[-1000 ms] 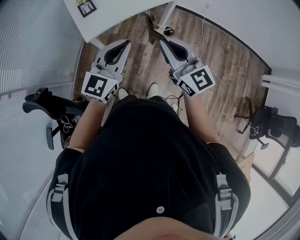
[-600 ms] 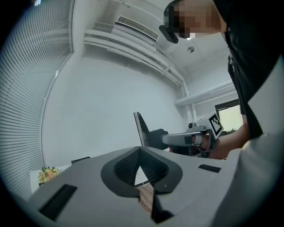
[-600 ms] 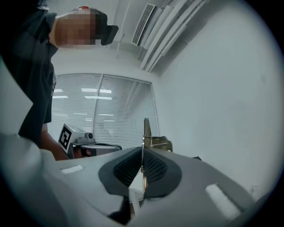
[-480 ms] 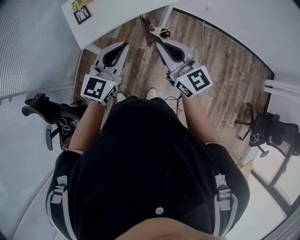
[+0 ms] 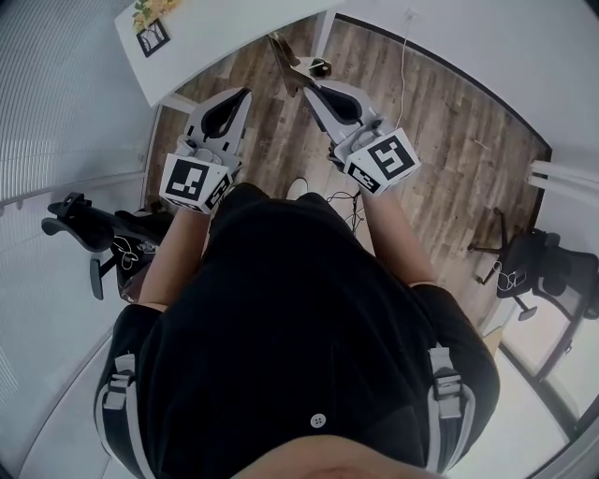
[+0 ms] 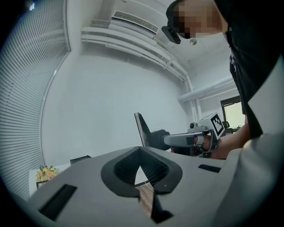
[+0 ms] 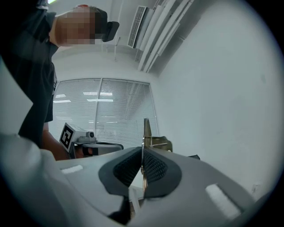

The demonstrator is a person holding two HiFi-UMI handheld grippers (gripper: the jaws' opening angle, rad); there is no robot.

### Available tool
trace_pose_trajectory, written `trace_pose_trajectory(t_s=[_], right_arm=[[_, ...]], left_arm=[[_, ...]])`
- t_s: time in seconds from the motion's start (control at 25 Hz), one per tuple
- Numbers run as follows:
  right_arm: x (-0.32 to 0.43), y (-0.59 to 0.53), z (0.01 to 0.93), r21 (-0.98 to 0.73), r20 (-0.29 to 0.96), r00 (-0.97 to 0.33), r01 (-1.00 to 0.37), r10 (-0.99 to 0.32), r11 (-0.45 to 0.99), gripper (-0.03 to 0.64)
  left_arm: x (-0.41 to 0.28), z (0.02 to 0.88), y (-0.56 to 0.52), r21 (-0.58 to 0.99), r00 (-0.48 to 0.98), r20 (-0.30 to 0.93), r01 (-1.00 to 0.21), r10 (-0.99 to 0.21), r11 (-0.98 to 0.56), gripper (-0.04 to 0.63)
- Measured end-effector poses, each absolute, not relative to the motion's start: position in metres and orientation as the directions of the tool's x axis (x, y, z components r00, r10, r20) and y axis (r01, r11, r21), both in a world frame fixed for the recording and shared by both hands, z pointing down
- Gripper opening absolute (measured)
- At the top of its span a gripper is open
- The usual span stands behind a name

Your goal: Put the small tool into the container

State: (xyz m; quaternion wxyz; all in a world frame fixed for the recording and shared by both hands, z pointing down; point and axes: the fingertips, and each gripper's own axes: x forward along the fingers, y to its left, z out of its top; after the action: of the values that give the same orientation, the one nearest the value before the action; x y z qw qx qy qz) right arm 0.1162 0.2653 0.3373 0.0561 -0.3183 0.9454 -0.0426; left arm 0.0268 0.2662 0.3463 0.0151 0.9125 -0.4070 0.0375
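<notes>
Both grippers have edged nearer the white table [image 5: 225, 28]. Now the right gripper [image 5: 307, 89] pinches the small tool [image 5: 284, 62] by 1 flat end (stiff, light, slippery metal, I judge); the left gripper [image 5: 244, 94] is closed, empty. No container visible.

1. No words, brand names or numerals can be read in any view.
2. The left cube [image 5: 192, 180], on the left gripper [image 5: 243, 94], carries a black-and-white square marker on its upper face: a block code, no letters.
3. The right cube [image 5: 382, 159], on the right gripper [image 5: 309, 86], carries a marker of the same kind with a different block pattern.
4. A small marker card [image 5: 153, 36] with a black square frame lies on the white desk [image 5: 243, 23], near its corner; its inner pattern is too small to make out.
</notes>
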Motion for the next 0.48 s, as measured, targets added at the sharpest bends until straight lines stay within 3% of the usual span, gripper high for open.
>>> trace_pose_trajectory(t_s=[0.48], right_arm=[[0.125, 0.256, 0.343, -0.11, -0.063, -0.791, -0.601, -0.609, 0.792, 0.015]], left_arm=[[0.036, 0.35, 0.254, -0.005, 0.672, 0.077, -0.738, -0.737, -0.674, 0.008]])
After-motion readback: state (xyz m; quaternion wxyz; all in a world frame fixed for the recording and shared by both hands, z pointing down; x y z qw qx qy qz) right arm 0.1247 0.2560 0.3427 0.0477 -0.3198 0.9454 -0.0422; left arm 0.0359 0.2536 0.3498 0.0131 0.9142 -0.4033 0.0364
